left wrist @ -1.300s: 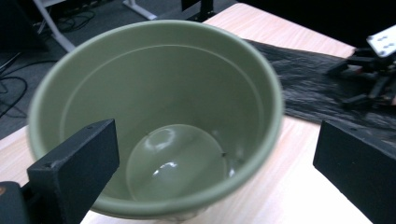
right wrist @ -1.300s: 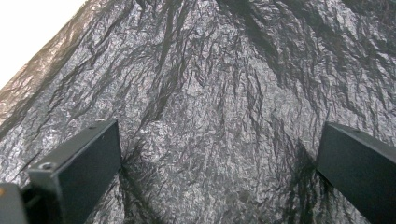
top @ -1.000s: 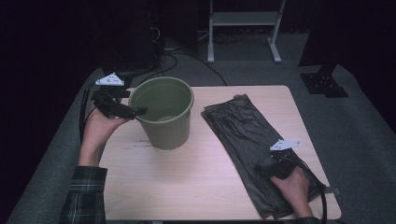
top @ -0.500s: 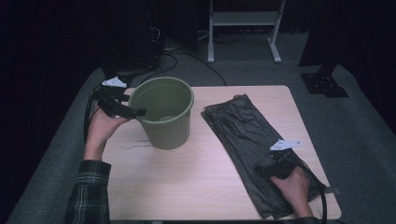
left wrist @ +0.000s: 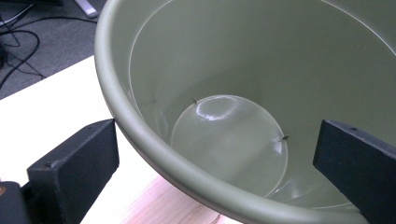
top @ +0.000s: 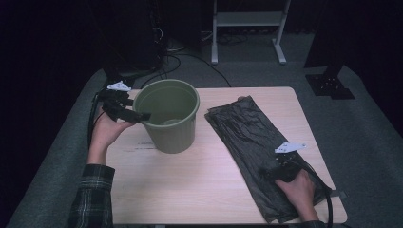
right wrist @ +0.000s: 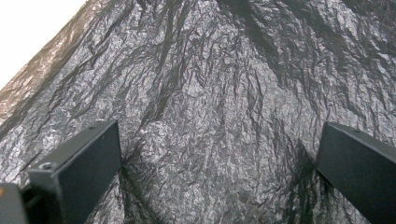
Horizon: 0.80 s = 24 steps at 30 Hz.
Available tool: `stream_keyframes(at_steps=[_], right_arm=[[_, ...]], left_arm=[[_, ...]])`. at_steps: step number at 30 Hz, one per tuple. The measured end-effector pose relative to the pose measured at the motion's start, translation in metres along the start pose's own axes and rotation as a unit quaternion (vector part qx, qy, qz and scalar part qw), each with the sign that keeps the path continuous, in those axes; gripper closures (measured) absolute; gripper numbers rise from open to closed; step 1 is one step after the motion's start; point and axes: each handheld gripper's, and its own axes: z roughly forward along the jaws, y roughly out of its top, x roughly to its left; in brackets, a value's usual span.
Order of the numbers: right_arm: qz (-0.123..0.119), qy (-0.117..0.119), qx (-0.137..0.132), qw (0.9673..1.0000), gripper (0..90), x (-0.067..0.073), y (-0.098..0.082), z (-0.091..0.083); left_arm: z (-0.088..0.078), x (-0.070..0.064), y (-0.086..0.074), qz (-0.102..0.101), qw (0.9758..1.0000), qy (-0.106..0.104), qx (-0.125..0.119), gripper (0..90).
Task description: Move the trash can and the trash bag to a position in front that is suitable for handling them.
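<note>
An empty olive-green bucket [top: 166, 118] stands upright on the left half of the wooden table [top: 190, 180]. My left gripper [top: 140, 115] is open at its left rim. In the left gripper view the rim of the bucket [left wrist: 140, 135] runs between the jaws of that gripper [left wrist: 215, 144], one jaw outside the wall and one inside. A crinkled black plastic bag [top: 247, 135] lies flat on the right half. My right gripper [top: 272, 172] rests open on the bag's near end. In the right gripper view this gripper [right wrist: 219, 144] has both jaws down on the bag [right wrist: 224, 70].
Light tabletop shows between the bucket and the bag and along the front edge. Grey floor surrounds the table. Cables [top: 180, 57] and a white stand [top: 247, 21] lie beyond the far edge. A dark bracket [top: 330, 85] sits on the floor at the far right.
The left hand has shifted slightly at the bucket's rim. The right hand and the bag have stayed where they were.
</note>
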Motion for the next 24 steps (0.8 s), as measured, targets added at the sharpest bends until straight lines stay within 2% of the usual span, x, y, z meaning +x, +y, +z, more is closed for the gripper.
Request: stream_keyframes(at_steps=[7, 14, 24], right_arm=[[0.0, 0.0, 0.0, 1.0, 0.0, 0.0, 0.0, 0.0], [0.001, 0.0, 0.0, 1.0, 0.0, 0.0, 0.0, 0.0], [0.001, 0.0, 0.0, 1.0, 0.0, 0.0, 0.0, 0.0]], left_arm=[[0.003, -0.012, 0.002, 0.015, 0.9998, -0.014, 0.001, 0.0], [0.006, -0.026, 0.001, 0.025, 0.9992, -0.029, -0.01, 0.0], [0.01, -0.052, 0.003, 0.053, 0.997, -0.056, -0.01, 0.0]])
